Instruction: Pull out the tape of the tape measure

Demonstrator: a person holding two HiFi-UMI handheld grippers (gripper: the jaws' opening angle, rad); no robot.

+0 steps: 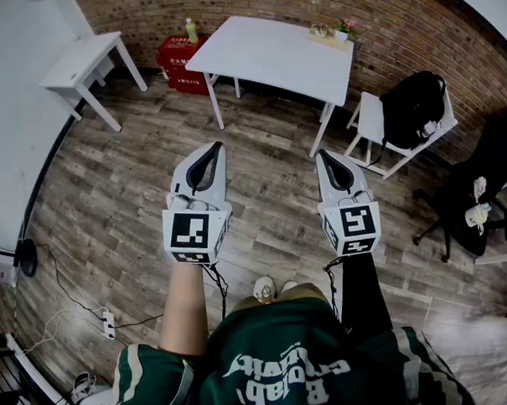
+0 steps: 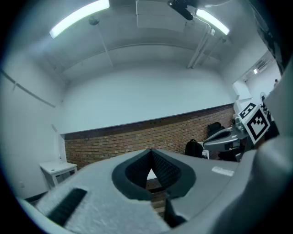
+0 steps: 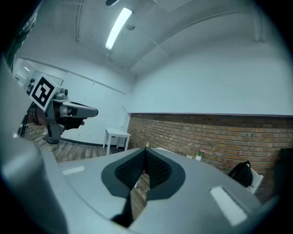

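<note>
Holding the left gripper (image 1: 215,149) and right gripper (image 1: 324,157) closed and empty, we saw no tape measure, so judged neither its stiffness nor a hold.

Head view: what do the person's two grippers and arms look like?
Both the left gripper and right gripper are light grey, tapering to tongs with black linings. Each carries a white cube with a black square marker and trails a black cable. The person wears a green jersey with white lettering; the right arm has a long black sleeve, the left is short-sleeved.
</note>
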